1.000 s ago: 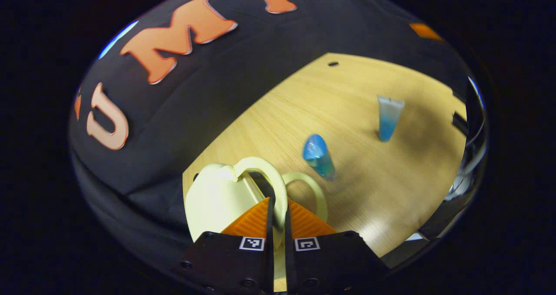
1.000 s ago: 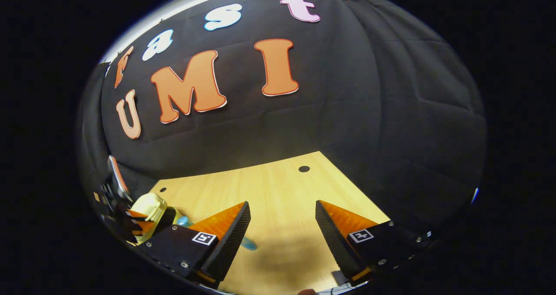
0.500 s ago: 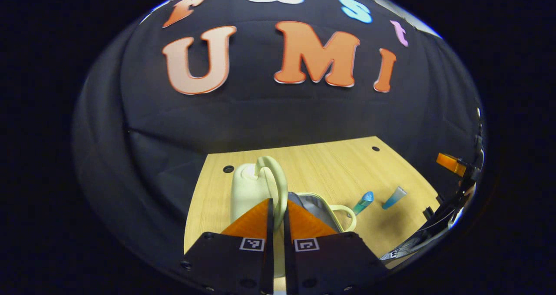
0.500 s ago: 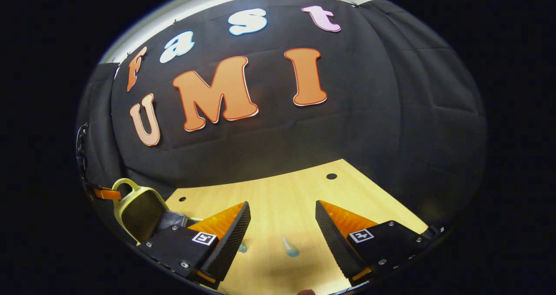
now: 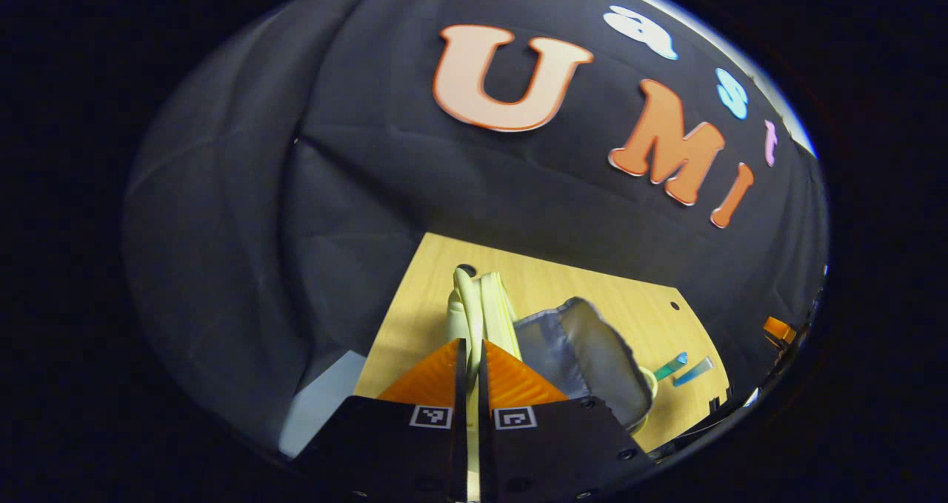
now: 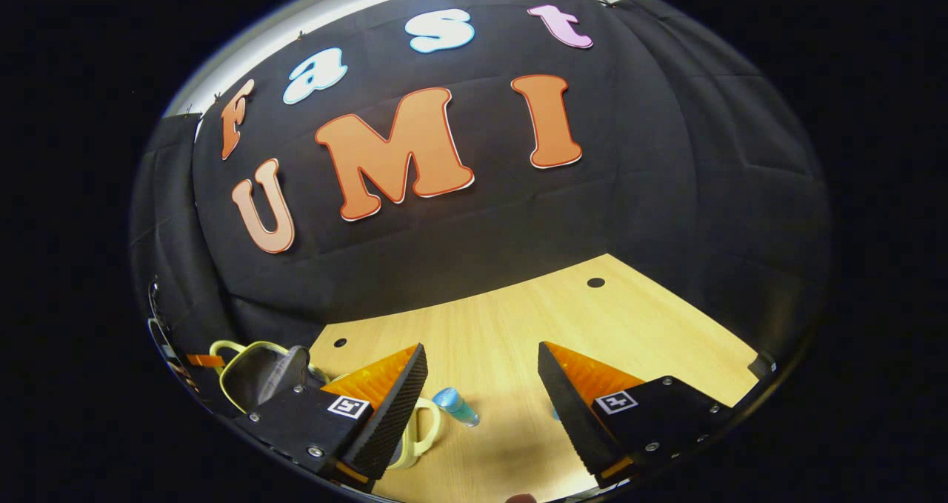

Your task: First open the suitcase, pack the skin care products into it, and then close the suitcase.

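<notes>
In the left gripper view, the left gripper (image 5: 468,355) is closed, and its two fingers pinch the thin pale handle (image 5: 469,307) of the case lid (image 5: 495,312). The lid stands on its edge right past the fingertips, so the case (image 5: 585,355) is open, with its grey lining turned to the right. The handle looks stiff and narrow, a good place to hold; the shell seems light and hard, the lining soft. I think the lid can swing back or fall shut if it is let go too early.

In the right gripper view, the right gripper (image 6: 481,381) is wide open and holds nothing. It hovers above the table (image 6: 652,325). Near its left finger lies a blue bottle (image 6: 455,407) on its side, just beside the second pale handle (image 6: 418,429) of the case. The bottle looks small, smooth and round, so it may roll or slip; a hold across the middle of the body seems the safest.

Farther off in the left gripper view, the bottle (image 5: 670,366) and a blue tube (image 5: 694,372) lie close together on the table, to the right of the case. The tube seems soft and should be gripped gently.
</notes>
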`<state>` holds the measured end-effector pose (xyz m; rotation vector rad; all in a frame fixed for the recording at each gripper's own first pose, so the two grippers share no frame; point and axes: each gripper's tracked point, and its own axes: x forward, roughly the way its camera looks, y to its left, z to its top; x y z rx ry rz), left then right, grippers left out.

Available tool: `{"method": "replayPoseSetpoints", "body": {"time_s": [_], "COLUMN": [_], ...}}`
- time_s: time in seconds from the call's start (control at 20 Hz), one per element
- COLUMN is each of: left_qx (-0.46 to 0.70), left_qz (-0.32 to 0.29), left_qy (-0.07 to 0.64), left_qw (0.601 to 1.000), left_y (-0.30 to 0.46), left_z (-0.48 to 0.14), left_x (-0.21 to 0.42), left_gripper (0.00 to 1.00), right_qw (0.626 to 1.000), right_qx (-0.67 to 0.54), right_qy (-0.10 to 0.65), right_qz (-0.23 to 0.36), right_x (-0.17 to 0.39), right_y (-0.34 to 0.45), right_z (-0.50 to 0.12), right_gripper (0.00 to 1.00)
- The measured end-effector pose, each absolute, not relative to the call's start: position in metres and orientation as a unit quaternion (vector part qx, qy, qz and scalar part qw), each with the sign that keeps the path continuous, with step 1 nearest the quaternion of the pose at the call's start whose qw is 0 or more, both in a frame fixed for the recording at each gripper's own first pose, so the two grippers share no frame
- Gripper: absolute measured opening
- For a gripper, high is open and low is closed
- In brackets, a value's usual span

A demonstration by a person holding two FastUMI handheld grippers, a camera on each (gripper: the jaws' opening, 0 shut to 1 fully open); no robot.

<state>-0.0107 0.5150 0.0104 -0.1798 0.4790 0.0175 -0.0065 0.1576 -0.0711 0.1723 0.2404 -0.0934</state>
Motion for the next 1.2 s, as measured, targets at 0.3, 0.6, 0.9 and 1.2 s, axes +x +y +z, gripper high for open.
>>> {"method": "replayPoseSetpoints", "body": {"time_s": [0.3,0.6,0.9,1.2], "left_qx": [-0.145,-0.114,-0.015,0.03], "left_qz": [0.057,0.113,0.168,0.188], "left_qy": [0.315,0.379,0.329,0.116], "left_qw": [0.936,0.911,0.929,0.975], "left_y": [0.595,0.623,0.643,0.556], "left_z": [-0.107,-0.172,-0.119,0.047], "left_x": [-0.009,-0.011,-0.01,0.004], "left_gripper": [0.07,0.1,1.0,0.97], "right_qw": [0.985,0.984,0.983,0.986], "right_qx": [0.09,0.065,0.065,0.045], "right_qy": [0.135,0.15,0.151,0.151], "right_qz": [-0.055,-0.072,-0.078,-0.055], "right_x": [0.001,-0.002,-0.001,0.006], "right_y": [0.176,0.169,0.153,0.141], "right_z": [-0.076,-0.085,-0.092,-0.095], "right_gripper": [0.95,0.95,0.95,0.95]}}
